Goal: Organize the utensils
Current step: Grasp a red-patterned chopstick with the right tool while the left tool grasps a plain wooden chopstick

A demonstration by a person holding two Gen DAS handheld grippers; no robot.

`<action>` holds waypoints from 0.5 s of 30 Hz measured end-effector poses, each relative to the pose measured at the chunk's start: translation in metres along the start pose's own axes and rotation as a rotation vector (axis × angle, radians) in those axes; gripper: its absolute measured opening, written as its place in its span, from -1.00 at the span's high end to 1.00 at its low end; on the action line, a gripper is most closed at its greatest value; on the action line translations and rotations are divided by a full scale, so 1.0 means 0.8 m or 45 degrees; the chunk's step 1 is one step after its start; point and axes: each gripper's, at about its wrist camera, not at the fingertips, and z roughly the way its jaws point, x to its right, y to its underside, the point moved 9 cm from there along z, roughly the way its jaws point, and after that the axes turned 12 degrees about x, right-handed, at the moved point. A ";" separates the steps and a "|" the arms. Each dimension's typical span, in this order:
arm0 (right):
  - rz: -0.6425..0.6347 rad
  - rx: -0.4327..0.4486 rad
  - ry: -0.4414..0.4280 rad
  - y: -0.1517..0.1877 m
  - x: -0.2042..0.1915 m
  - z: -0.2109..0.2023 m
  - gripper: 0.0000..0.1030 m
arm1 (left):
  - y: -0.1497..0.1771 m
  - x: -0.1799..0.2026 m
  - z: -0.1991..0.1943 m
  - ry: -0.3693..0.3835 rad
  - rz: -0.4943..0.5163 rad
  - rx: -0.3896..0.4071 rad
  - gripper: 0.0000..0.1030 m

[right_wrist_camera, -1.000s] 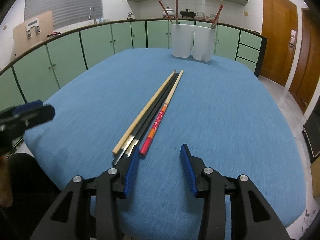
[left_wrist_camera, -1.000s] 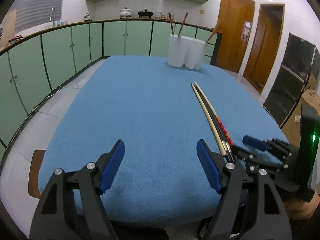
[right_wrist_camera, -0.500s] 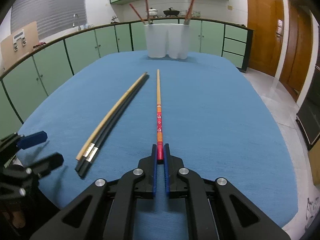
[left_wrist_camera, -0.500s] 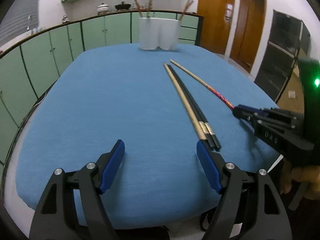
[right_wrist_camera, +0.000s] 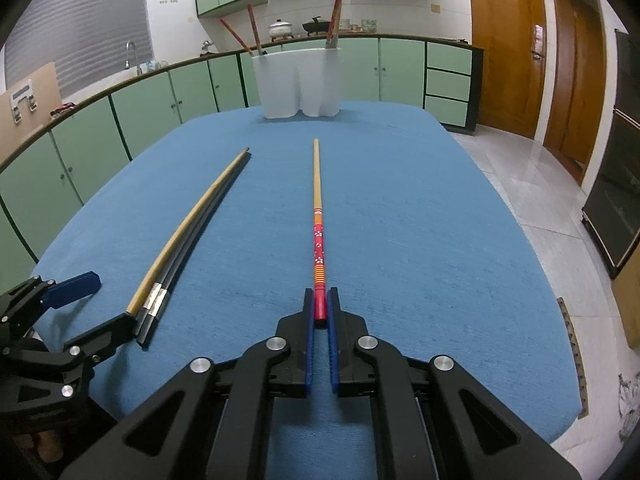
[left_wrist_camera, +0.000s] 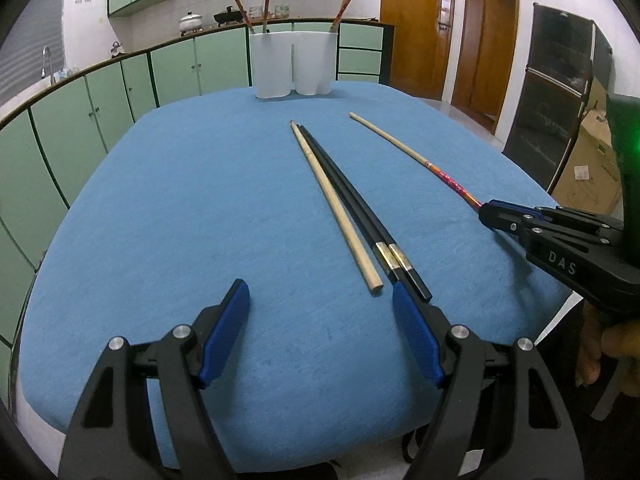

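Observation:
My right gripper (right_wrist_camera: 319, 304) is shut on the red end of a red-patterned chopstick (right_wrist_camera: 318, 216), which points straight at the white holder (right_wrist_camera: 300, 82); the gripper also shows in the left wrist view (left_wrist_camera: 490, 210), holding the chopstick (left_wrist_camera: 404, 150) just off the cloth. A plain wooden chopstick (left_wrist_camera: 334, 204) and two black chopsticks (left_wrist_camera: 360, 212) lie side by side on the blue tablecloth (left_wrist_camera: 180, 200). My left gripper (left_wrist_camera: 320, 308) is open and empty, its right finger beside the black chopsticks' ends. The holder (left_wrist_camera: 294, 64) has several chopsticks standing in it.
The table's near edge lies just under both grippers. Green cabinets (left_wrist_camera: 80, 112) curve round the left and back. Wooden doors (right_wrist_camera: 508, 44) and a dark appliance (left_wrist_camera: 560, 80) stand to the right, with a cardboard box (left_wrist_camera: 588, 168) on the floor.
My right gripper closed on the red-patterned chopstick and drew it to the right, away from the other three. My left gripper swung round and came closer to the black chopsticks' ends.

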 end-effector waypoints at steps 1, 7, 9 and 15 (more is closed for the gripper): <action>-0.001 0.002 0.000 0.000 0.000 0.000 0.89 | 0.000 0.000 0.001 -0.008 0.000 0.002 -0.40; -0.008 0.009 -0.005 0.001 -0.004 0.000 0.88 | -0.006 -0.003 0.008 -0.045 -0.029 0.027 -0.18; -0.013 0.012 -0.008 0.003 -0.004 -0.003 0.85 | -0.008 -0.003 0.009 -0.044 -0.035 0.037 0.00; -0.085 0.030 -0.020 0.005 -0.017 -0.005 0.81 | -0.009 -0.012 0.009 -0.019 -0.084 0.050 0.59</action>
